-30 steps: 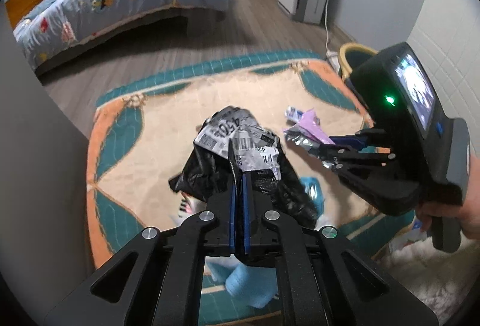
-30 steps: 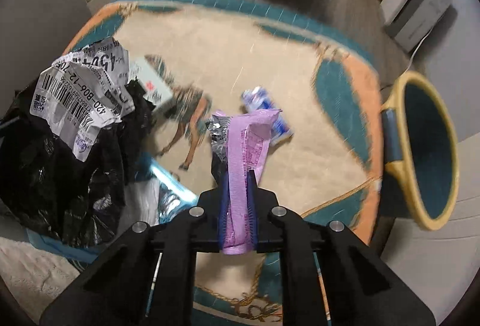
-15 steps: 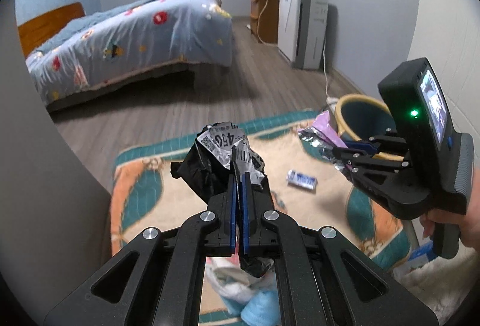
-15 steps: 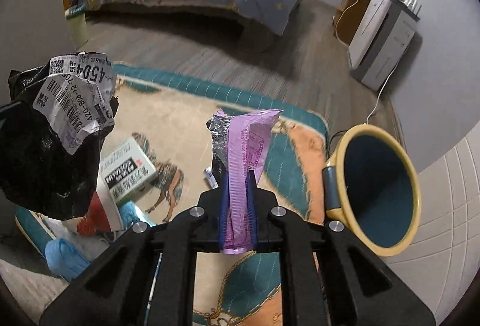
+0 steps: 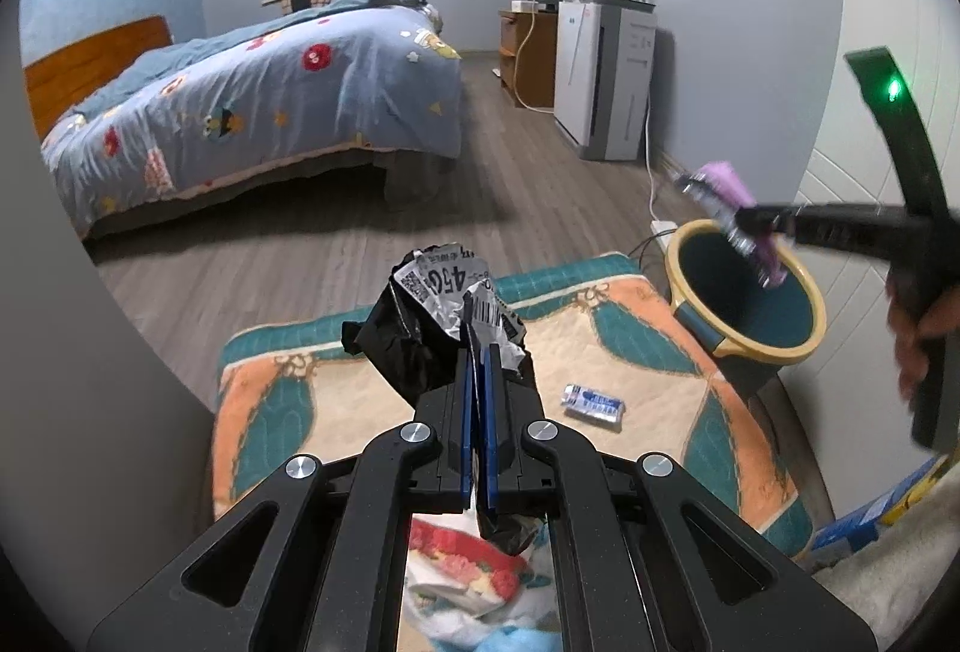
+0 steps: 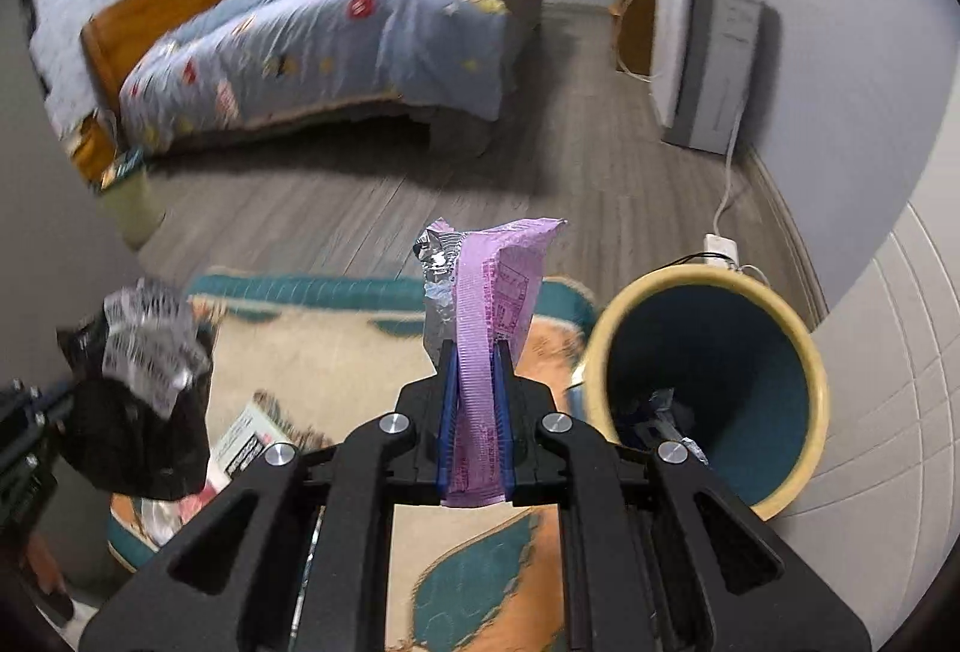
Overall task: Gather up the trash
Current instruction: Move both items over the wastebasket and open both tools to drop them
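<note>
My left tool (image 5: 478,382) sits at the lower middle of the left wrist view, clamped tight on a crumpled black bag with a barcode label (image 5: 441,325), held up above the rug (image 5: 630,346). To the right of it on the rug lies a small blue-and-white packet (image 5: 594,400), not yet collected. Further right, at the frame's right edge, my right tool (image 6: 474,412) is pinched shut on a purple wrapper with a foil lining (image 6: 486,304); seen from the left wrist, that wrapper hangs right over the mouth of the yellow-rimmed bin (image 5: 744,292), which already has some scraps in the bottom.

I judge the step in hand to be dropping the wrapper in. The next move calls for letting the right tool's grip go while the wrapper is above the opening, then bringing the black bag across to the same bin. Both tools tilt downward, and my right hand (image 5: 924,328) grips its handle at the right edge.
</note>
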{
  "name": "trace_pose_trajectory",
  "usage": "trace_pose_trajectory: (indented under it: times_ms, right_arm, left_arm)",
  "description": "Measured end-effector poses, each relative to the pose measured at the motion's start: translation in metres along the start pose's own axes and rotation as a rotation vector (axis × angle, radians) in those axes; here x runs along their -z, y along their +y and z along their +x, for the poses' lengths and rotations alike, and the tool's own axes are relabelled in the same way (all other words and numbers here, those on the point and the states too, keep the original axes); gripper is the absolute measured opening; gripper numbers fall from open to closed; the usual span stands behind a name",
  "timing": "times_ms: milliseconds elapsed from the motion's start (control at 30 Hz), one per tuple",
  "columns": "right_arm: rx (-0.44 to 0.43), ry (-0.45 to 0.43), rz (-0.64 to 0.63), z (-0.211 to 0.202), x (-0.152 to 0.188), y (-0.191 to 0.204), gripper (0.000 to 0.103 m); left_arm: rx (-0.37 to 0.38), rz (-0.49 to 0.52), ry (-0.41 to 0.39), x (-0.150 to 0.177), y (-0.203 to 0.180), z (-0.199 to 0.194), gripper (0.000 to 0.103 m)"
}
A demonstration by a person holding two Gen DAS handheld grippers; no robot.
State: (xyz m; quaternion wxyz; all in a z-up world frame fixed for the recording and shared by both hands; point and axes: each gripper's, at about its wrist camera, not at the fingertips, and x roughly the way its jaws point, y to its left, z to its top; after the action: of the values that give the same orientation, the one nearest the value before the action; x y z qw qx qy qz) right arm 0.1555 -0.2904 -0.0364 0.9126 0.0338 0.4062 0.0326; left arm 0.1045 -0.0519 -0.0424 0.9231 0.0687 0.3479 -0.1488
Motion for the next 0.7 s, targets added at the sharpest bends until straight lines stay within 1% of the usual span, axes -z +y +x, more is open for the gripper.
trace_pose_trajectory:
  times_ms: [100,200,300,533,633,700]
  right_arm:
    - [0.022,-0.016,0.001,-0.009,-0.010,-0.026,0.011]
    - [0.085,-0.048,0.009,-0.017,-0.016,-0.056,0.011]
    - [0.138,-0.051,0.042,-0.017,-0.017,-0.090,0.011]
    - [0.185,0.016,0.175,0.003,0.001,-0.160,0.011]
    - [0.186,0.046,0.243,0.013,0.010,-0.179,0.011]
    - [0.183,0.070,0.254,0.021,0.014,-0.182,0.011]
  left_arm:
    - [0.003,0.018,0.002,-0.003,-0.008,0.005,0.004]
    - [0.011,0.039,0.009,-0.007,-0.018,0.013,0.004]
    - [0.020,0.054,0.013,-0.012,-0.026,0.021,0.004]
    - [0.036,0.099,0.013,-0.020,-0.051,0.038,0.004]
    - [0.059,0.110,0.012,-0.023,-0.066,0.047,0.004]
    - [0.074,0.127,0.014,-0.023,-0.078,0.052,0.004]
